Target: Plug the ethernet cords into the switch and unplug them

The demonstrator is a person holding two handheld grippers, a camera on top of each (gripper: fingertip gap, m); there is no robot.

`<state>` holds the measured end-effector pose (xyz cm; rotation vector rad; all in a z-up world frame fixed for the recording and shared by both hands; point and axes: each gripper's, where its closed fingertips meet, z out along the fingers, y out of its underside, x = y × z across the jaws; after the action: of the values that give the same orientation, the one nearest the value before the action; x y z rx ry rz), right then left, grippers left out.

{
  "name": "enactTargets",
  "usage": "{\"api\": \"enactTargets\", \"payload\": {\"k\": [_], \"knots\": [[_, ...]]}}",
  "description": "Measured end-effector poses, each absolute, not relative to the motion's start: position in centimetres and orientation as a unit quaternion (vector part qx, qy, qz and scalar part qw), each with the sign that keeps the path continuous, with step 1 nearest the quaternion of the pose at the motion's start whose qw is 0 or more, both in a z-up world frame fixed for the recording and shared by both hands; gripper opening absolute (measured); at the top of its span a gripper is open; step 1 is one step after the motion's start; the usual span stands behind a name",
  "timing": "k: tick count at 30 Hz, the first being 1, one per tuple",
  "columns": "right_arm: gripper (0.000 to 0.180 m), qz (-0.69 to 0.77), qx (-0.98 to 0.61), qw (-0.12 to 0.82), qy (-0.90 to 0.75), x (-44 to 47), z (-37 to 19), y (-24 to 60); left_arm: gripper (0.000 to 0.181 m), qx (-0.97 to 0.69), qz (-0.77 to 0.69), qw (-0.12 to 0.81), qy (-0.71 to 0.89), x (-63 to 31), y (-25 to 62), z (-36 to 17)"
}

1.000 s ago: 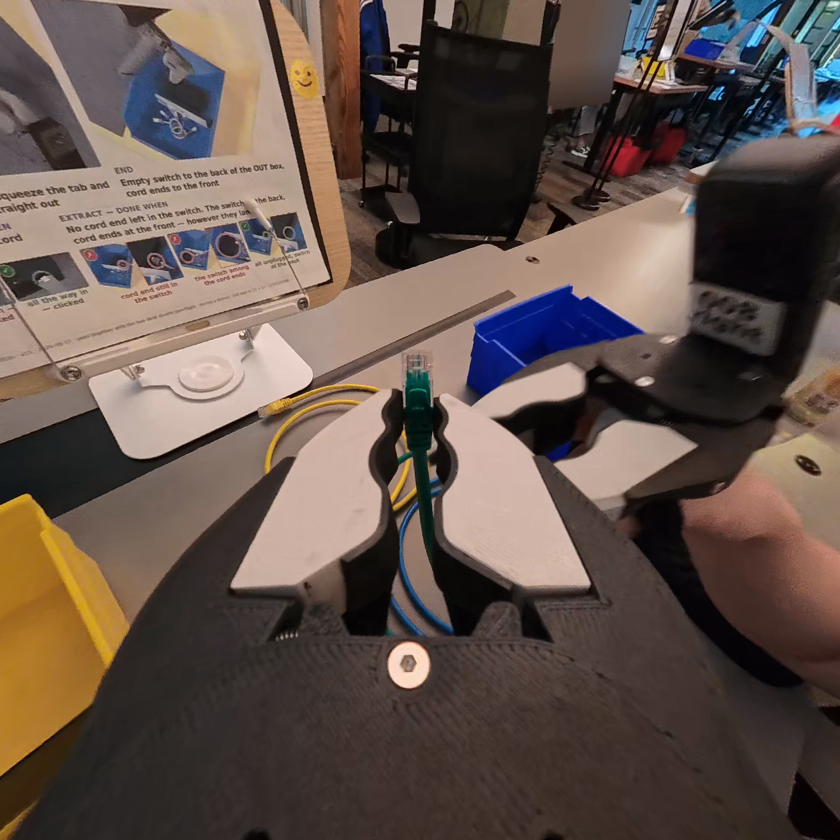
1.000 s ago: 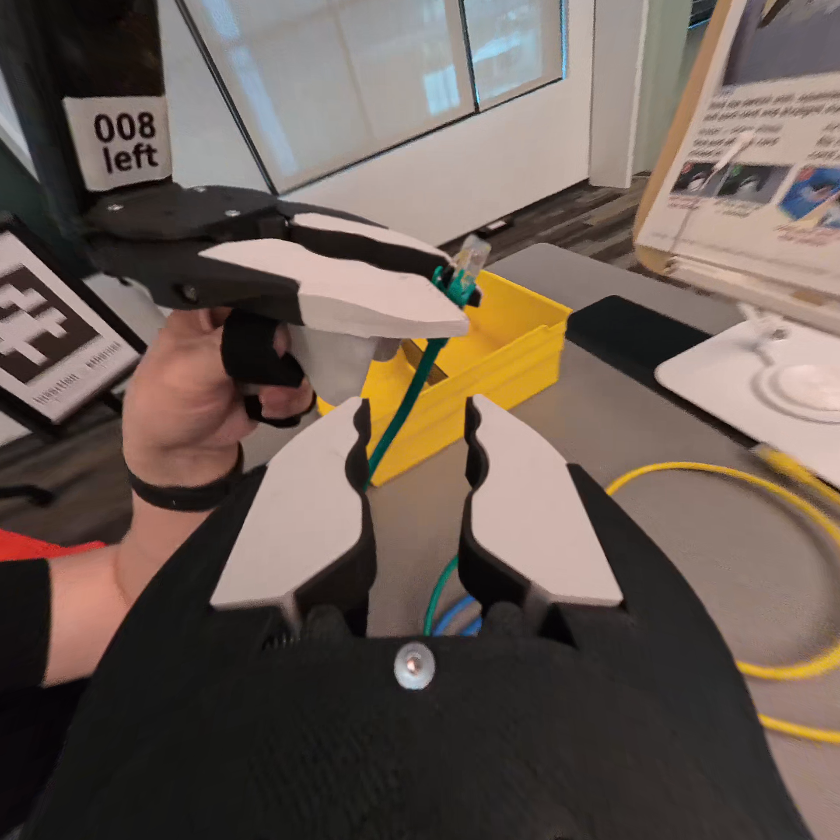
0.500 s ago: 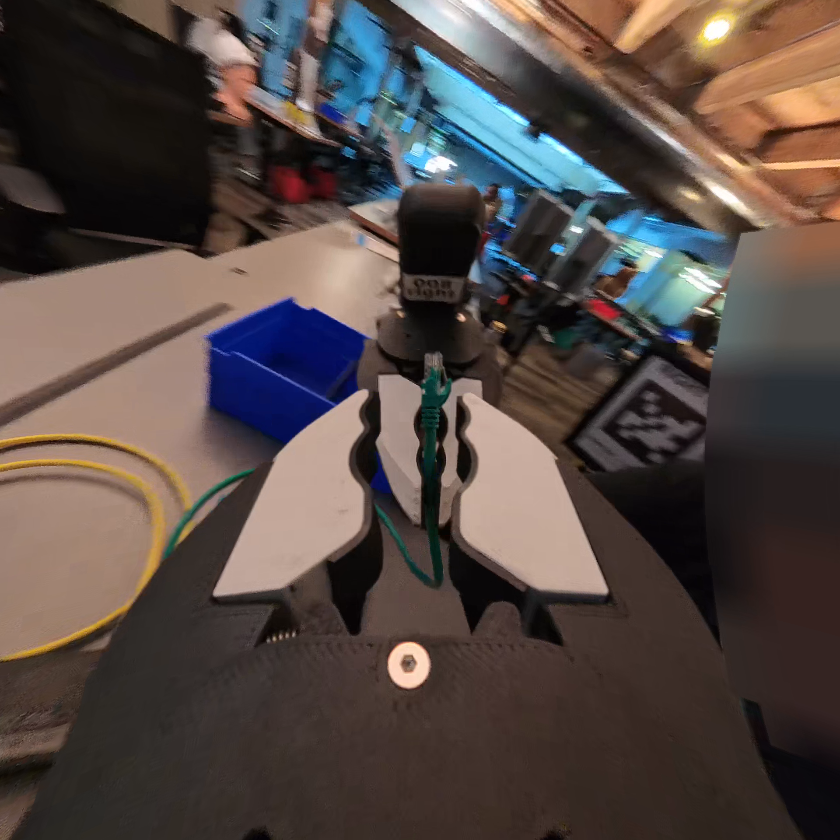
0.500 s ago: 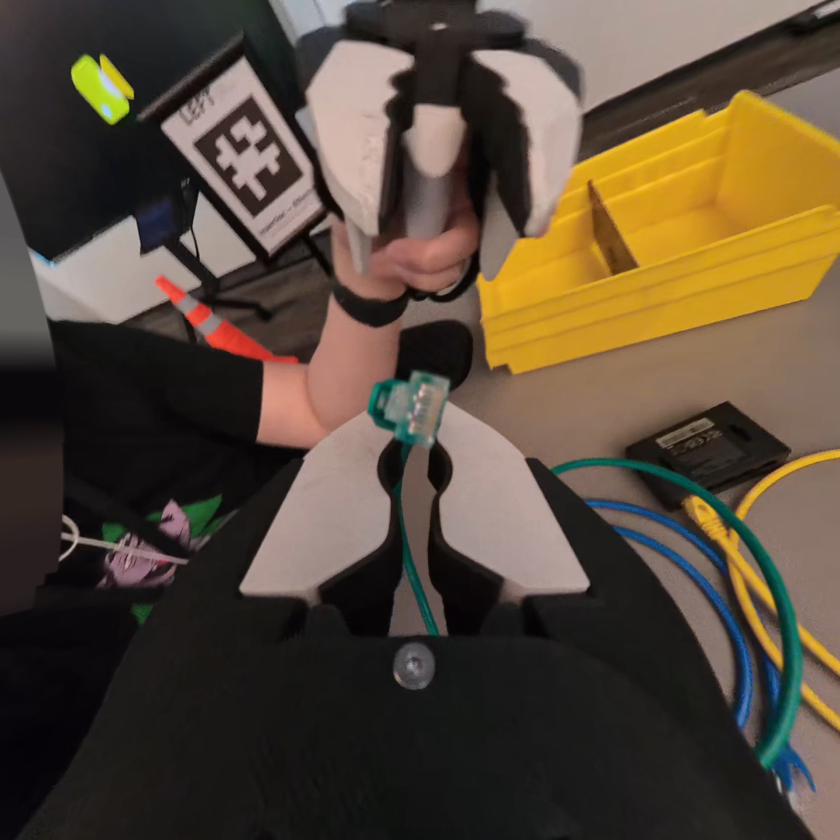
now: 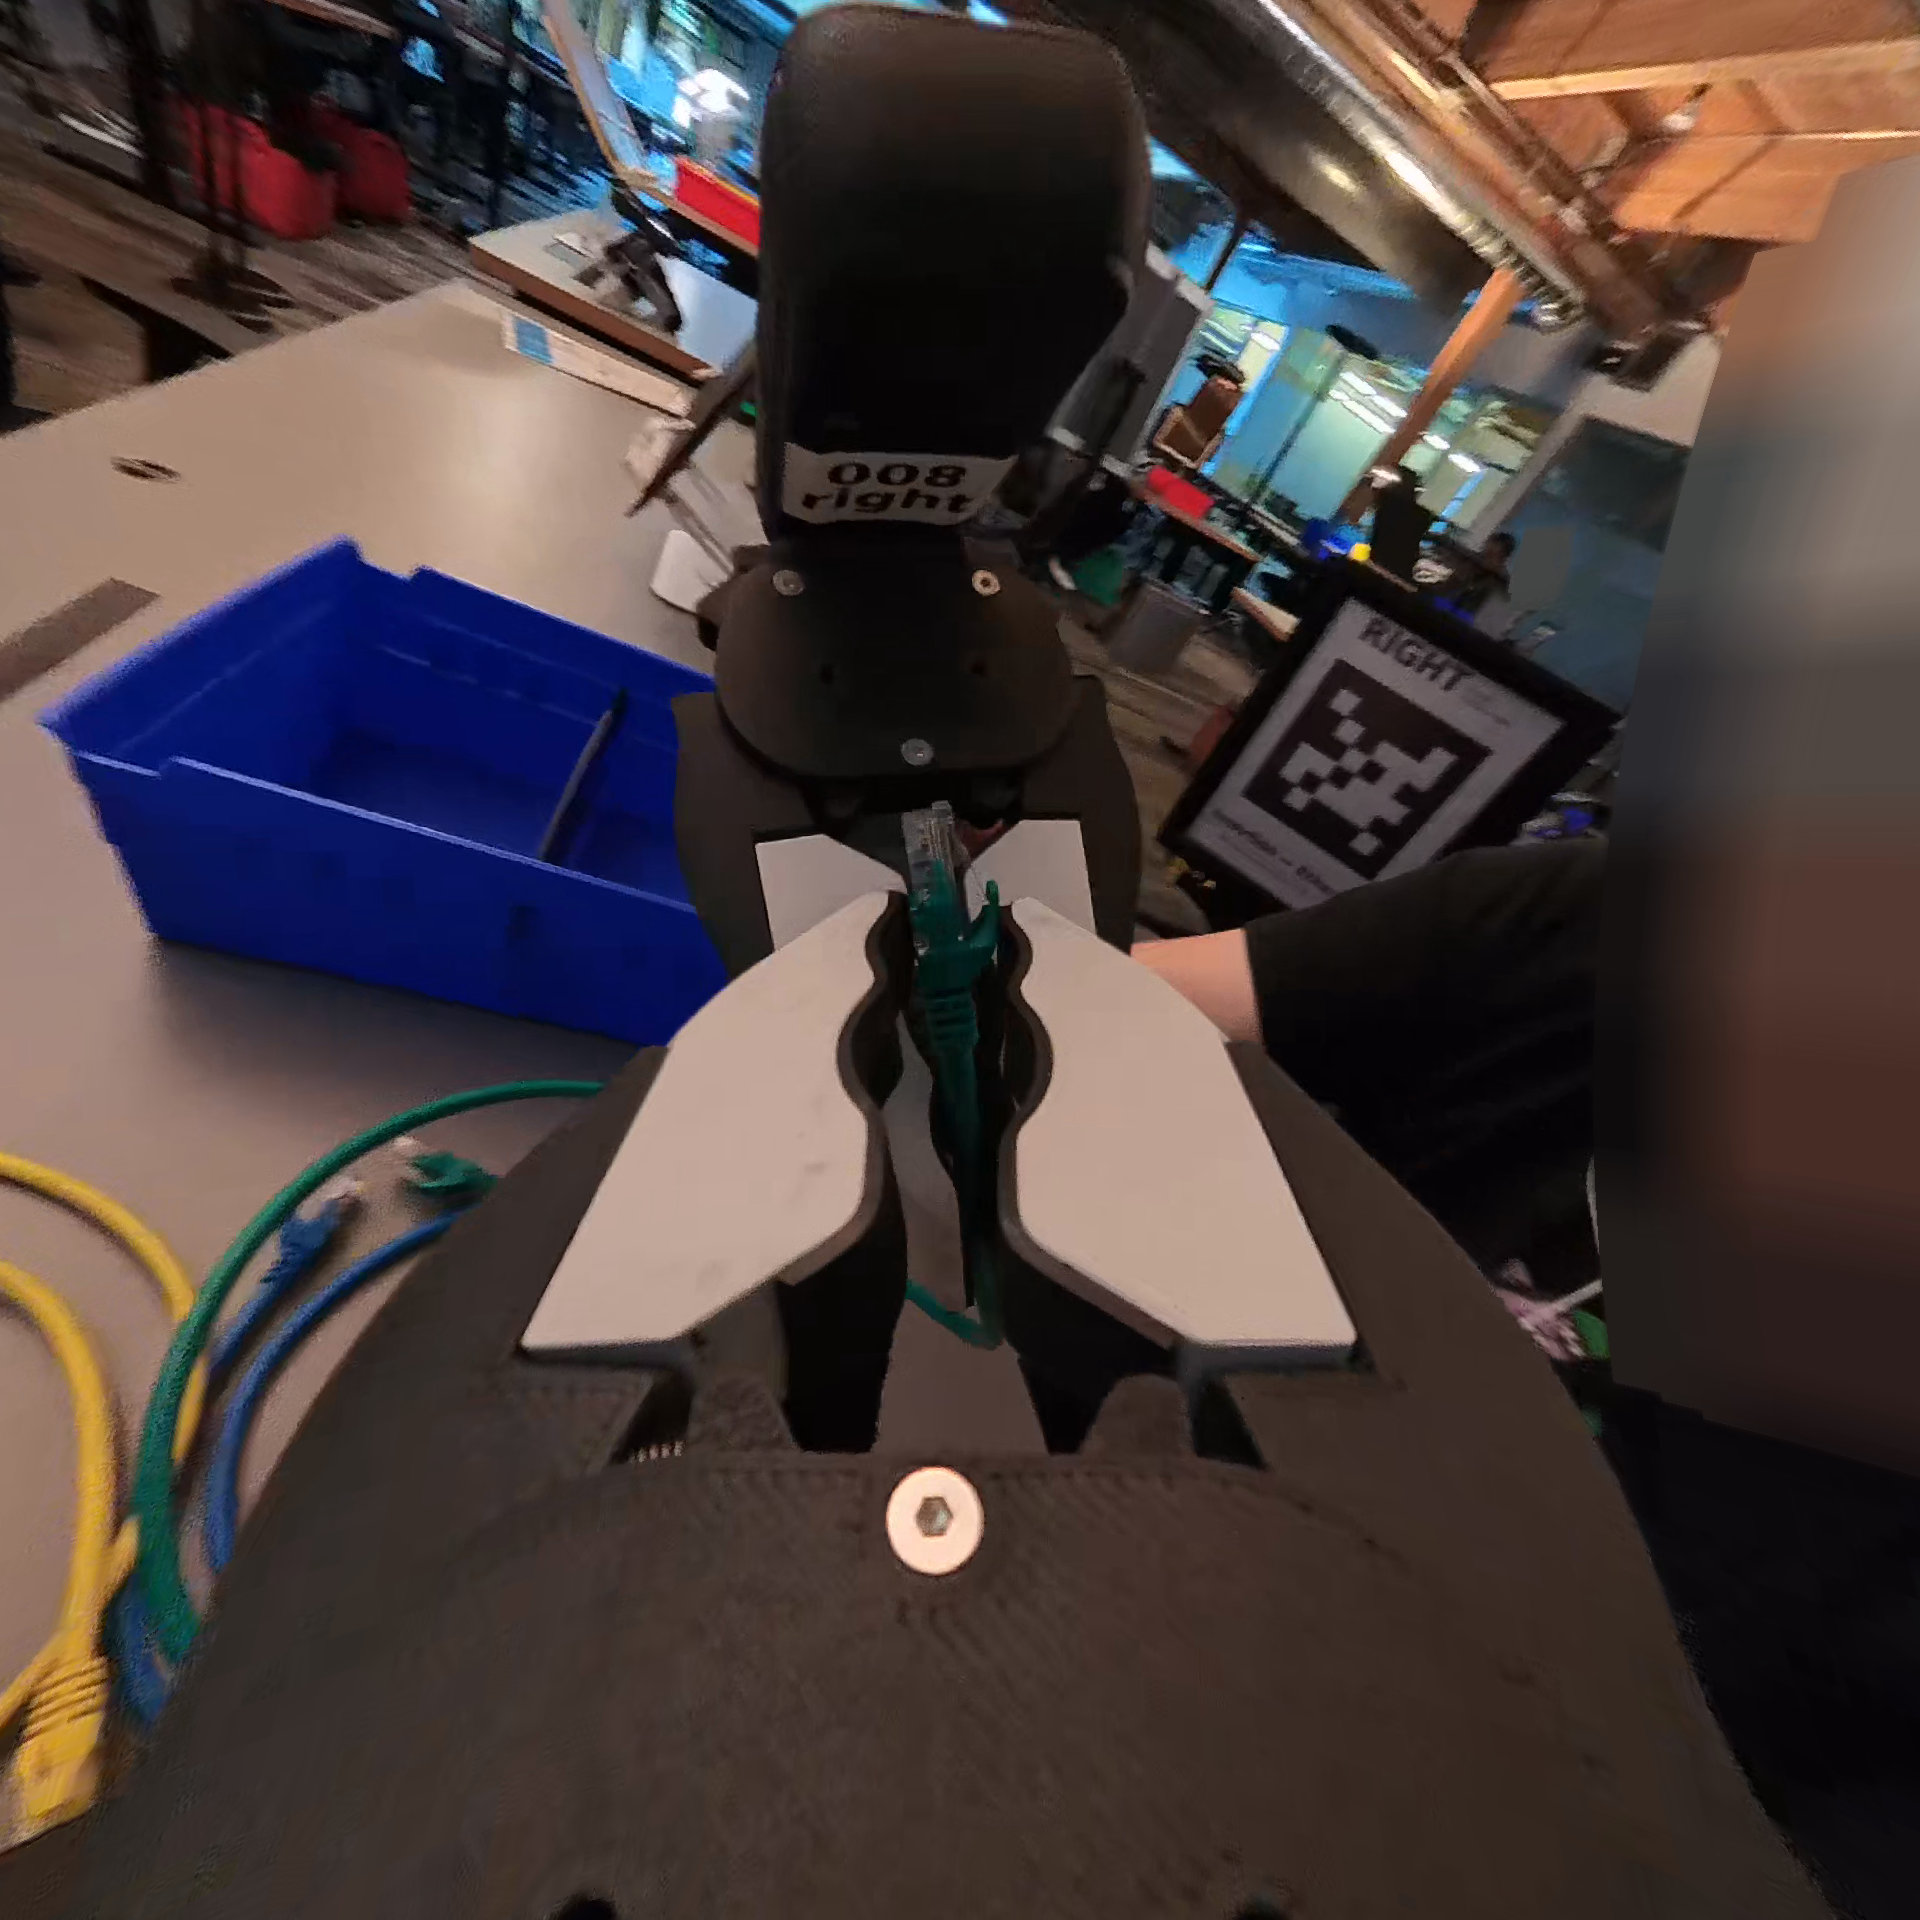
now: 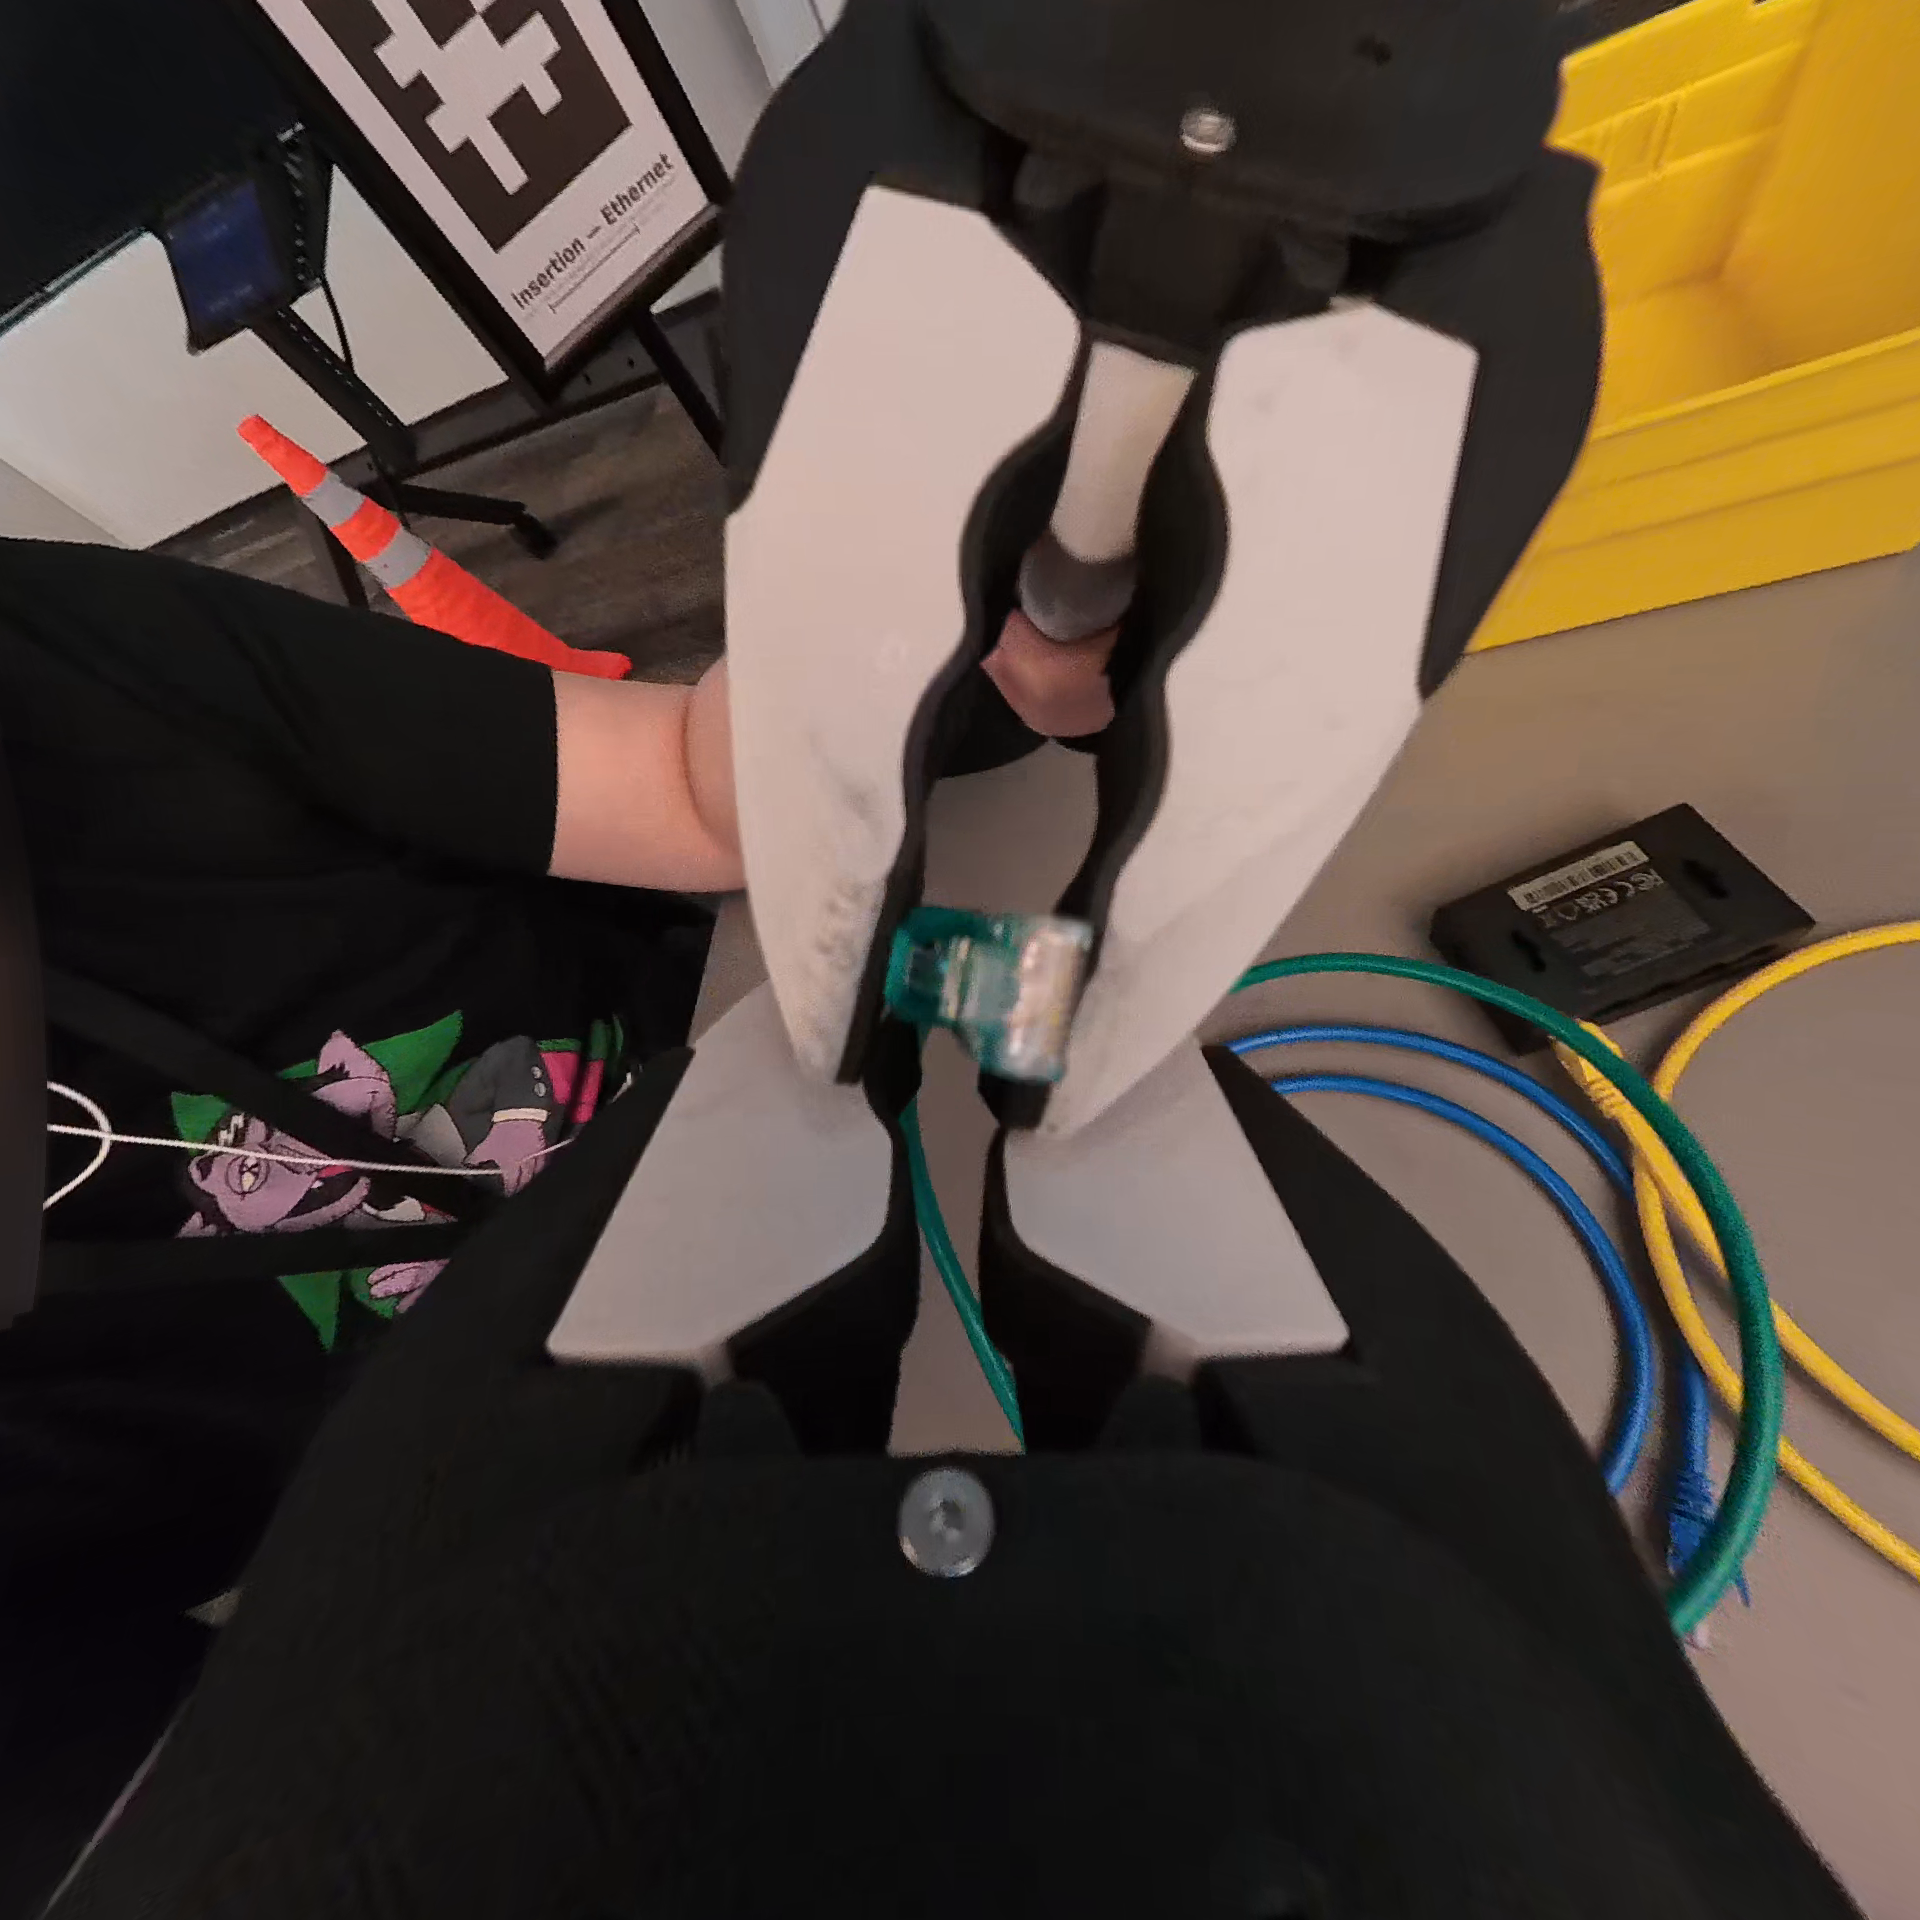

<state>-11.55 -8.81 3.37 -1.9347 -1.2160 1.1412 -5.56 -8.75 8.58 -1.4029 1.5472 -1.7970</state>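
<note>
Left gripper [image 5: 948, 914]: fingers drawn narrow around the green cord [image 5: 954, 1029], whose plug sticks out past the tips toward 12 o'clock.
Right gripper [image 6: 948, 1101]: fingers nearly together, gripped on the same green cord just below its clear plug [image 6: 987, 987]; the left gripper's tips are seen to meet the plug from 12 o'clock.
Grippers, relation: set tip to tip, one facing the other, one plug between them.
Switch [image 6: 1621, 925]: one black box, lying flat on the grey table [image 5: 312, 416] at 3 o'clock of the plug in the right wrist view, well apart from both grippers; whether any cord is plugged in cannot be told.
Cords counted: three colours are seen, green, blue [image 6: 1621, 1247] and yellow [image 6: 1714, 1320], looped on the table beside the switch.
Bins counted: one blue bin [image 5: 343, 790] at 10 o'clock in the left wrist view; one yellow bin [image 6: 1745, 260] at 2 o'clock in the right wrist view.
</note>
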Motion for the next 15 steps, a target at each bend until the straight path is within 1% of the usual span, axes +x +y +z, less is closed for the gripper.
{"api": "enactTargets", "payload": {"k": [1,4,5,7,9,11,13,15], "knots": [[0.006,0.427,-0.725,0.3,-0.45,-11.4,3.6,-8.4,0.014,-0.507,-0.637,0.213,0.54,-5.5,-8.2,9.0],[0.011,0.41,-0.725,0.368,-0.413,-10.2,5.4,-6.6,0.014,-0.531,-0.643,0.288,0.47,-5.6,-5.6,11.0],[0.017,0.377,-0.738,0.404,-0.387,-9.3,6.3,-5.6,0.014,-0.545,-0.639,0.316,0.443,-5.8,-4.5,11.4],[0.016,0.304,-0.733,0.493,-0.356,-8.0,9.2,-4.9,0.014,-0.554,-0.632,0.356,0.408,-6.5,-3.1,12.2],[0.012,0.261,-0.684,0.563,-0.384,-9.0,12.0,-6.8,0.014,-0.565,-0.626,0.375,0.385,-7.2,-2.1,12.5],[0.007,0.267,-0.645,0.544,-0.465,-12.2,11.5,-10.3,0.013,-0.569,-0.63,0.382,0.366,-7.7,-1.4,12.7],[0.004,0.309,-0.652,0.478,-0.501,-15.4,9.5,-12.2,0.013,-0.575,-0.633,0.379,0.352,-8.1,-0.9,12.7],[0.004,0.325,-0.687,0.417,-0.499,-17.5,6.8,-12.0,0.013,-0.58,-0.64,0.377,0.335,-8.7,-0.3,12.8]]}}
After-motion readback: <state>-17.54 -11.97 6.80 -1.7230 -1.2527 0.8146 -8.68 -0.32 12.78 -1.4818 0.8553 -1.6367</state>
